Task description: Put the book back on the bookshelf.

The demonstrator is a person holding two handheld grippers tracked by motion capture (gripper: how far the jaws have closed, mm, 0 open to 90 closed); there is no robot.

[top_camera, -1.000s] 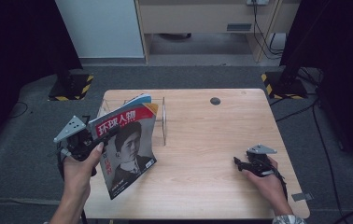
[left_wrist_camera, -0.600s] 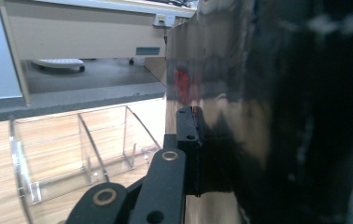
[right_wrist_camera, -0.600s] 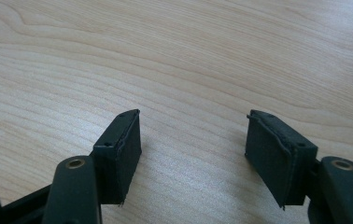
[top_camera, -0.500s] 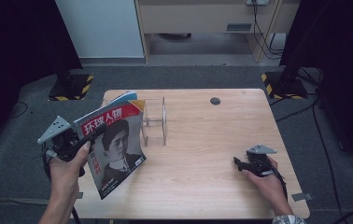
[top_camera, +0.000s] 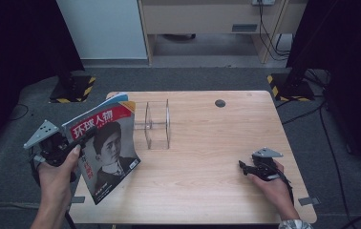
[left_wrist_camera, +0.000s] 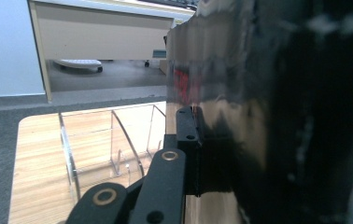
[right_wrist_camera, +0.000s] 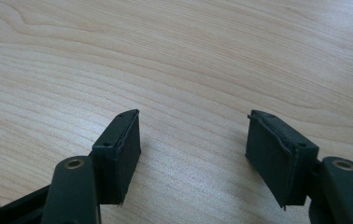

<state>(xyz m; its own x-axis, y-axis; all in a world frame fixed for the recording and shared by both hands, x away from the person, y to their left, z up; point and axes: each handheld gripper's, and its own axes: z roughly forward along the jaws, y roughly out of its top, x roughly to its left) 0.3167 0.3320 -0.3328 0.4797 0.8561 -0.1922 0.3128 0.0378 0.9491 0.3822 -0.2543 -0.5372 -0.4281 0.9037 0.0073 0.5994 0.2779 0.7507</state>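
A magazine with a red title band and a portrait on its cover is held tilted over the table's left front corner. My left gripper is shut on its left edge, gripped by a person's hand. In the left gripper view the glossy magazine stands upright against one black jaw of my left gripper, and the other jaw is hidden behind it. A clear acrylic rack stands to the magazine's right, apart from it. My right gripper rests low at the table's right front, open with nothing between its fingers.
The wooden table has a small dark round cap near its far edge. The clear rack has upright dividers. Black stands with yellow-striped feet flank the table, and a cabinet stands behind it.
My left hand has carried the magazine to the left, away from the clear rack, which now stands uncovered. The right gripper has stayed put.
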